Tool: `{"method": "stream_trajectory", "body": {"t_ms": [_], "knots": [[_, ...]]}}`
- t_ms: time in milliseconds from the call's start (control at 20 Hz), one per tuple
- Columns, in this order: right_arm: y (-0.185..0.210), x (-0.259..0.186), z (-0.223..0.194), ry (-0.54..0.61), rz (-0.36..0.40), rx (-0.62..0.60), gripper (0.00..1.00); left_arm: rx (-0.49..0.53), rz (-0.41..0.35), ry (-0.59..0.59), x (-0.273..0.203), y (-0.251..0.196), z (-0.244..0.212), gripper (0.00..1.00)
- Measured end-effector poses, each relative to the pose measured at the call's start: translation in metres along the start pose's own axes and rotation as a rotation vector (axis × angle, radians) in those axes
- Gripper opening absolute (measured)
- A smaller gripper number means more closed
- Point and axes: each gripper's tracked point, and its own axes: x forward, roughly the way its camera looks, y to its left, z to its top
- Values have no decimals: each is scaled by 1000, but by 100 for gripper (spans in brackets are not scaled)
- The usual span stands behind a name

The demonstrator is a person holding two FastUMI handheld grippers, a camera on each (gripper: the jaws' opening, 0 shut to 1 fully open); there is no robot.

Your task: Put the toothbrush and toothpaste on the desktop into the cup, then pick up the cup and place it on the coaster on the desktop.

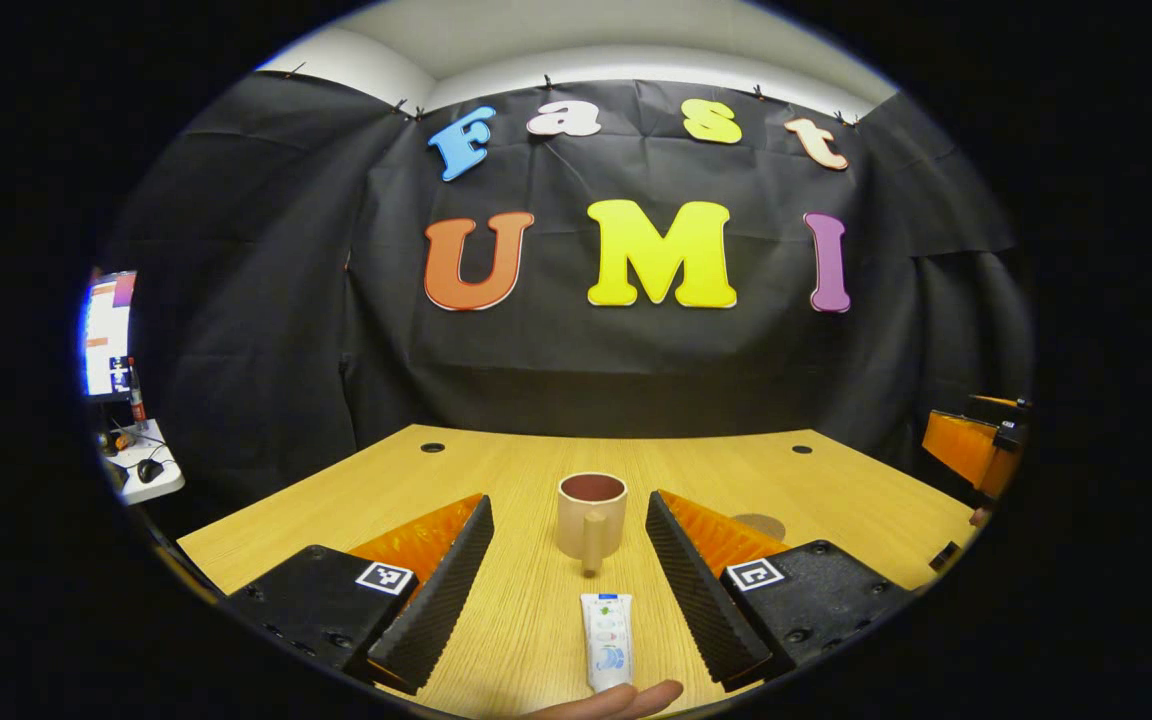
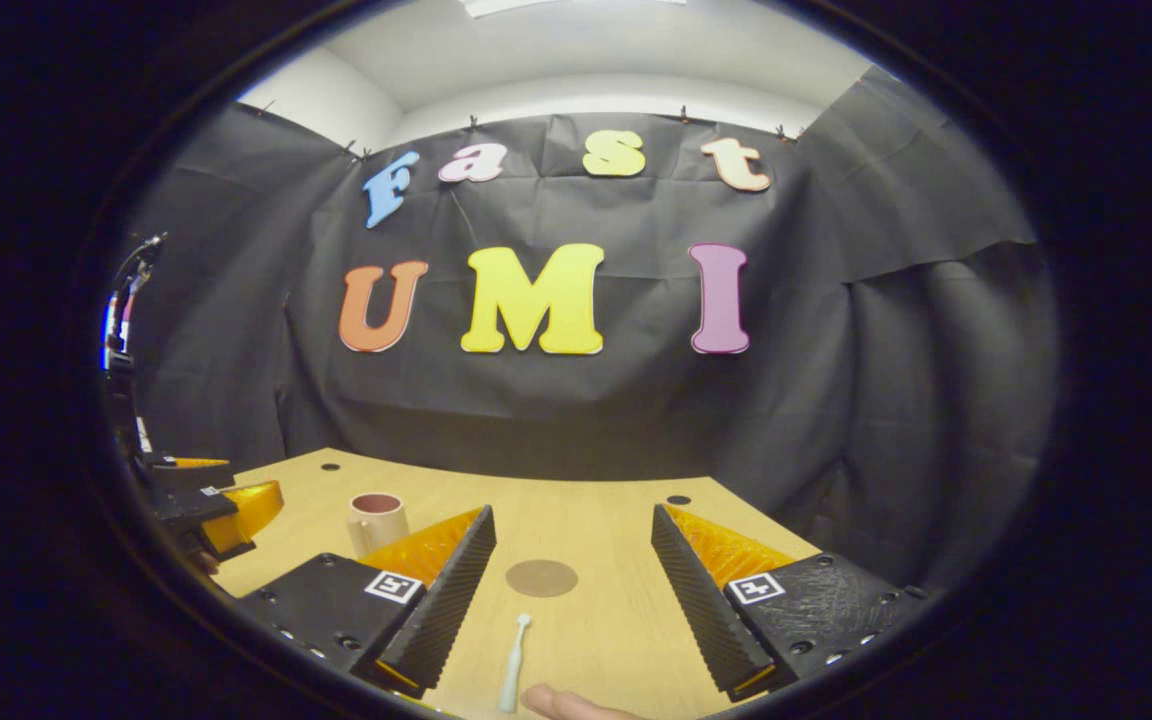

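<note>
One cup (image 1: 591, 515), looks empty inside, upright mid surface (image 1: 496, 480). One toothpaste (image 1: 607, 640) flat just near of cup. One toothbrush (image 2: 514, 662) flat, near of one coaster (image 2: 541, 577). Left tongs (image 1: 571, 590) wide open, holding nothing; right tongs (image 2: 571, 600) same.

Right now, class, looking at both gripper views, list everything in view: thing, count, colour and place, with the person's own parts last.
Ceramic cup with handle: one, beige outside, reddish inside, upright mid-desk, nothing visible inside.
Toothpaste tube: one, white with blue print, flat on the desk before the cup.
Toothbrush: one, pale, flat on the desk before the coaster.
Round coaster: one, brown, bare, right of the cup.
Wooden desk: one, light, with dark cable holes.
Side table with screen: one, white, far left.
Left gripper: open, holding nothing.
Right gripper: open, holding nothing.
</note>
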Motion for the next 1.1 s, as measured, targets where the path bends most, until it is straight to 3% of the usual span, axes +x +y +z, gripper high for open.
{"method": "stream_trajectory", "body": {"t_ms": [250,600,850,1100], "knots": [[8,2,-22,39,7,-47,95,-17,-45,208,2,-13,-63,98],[16,5,-60,140,41,-50,95,-13,-127,404,-8,-40,-114,99],[15,5,-65,154,47,-50,95,54,-110,531,-17,-36,-138,97],[12,4,-67,160,48,-38,95,24,-123,609,-21,-38,-149,88]]}}
